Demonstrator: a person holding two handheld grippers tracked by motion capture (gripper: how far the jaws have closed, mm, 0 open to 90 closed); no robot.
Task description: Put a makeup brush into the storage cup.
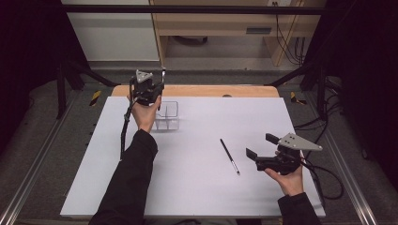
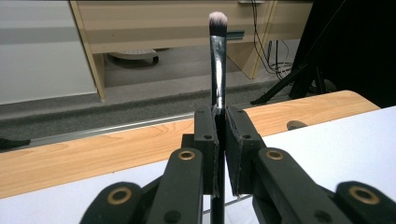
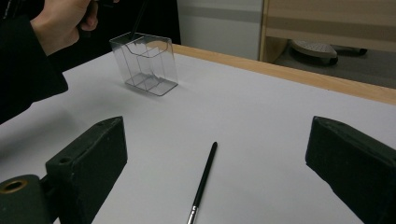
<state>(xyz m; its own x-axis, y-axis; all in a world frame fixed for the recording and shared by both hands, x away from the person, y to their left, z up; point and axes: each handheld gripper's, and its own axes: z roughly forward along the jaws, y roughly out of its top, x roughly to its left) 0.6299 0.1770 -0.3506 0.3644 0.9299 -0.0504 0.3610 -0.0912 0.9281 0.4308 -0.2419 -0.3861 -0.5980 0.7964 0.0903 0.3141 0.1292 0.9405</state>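
White table cover (image 1: 197, 187) fills the high view: my left gripper (image 1: 149, 86) stands above the clear organiser (image 1: 168, 117), my right gripper (image 1: 261, 149) rests near the thin brush (image 1: 230, 156) lying flat. Left gripper view: my jaws are clamped on an upright makeup brush (image 2: 218, 56), bristles up. Right gripper view: my jaws stand wide apart, thin brush between, untouched.

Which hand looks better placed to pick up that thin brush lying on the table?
The right. Its gripper stands open beside the lying brush, which shows between its jaws in the right gripper view. The left gripper is shut on a makeup brush over the clear holder.
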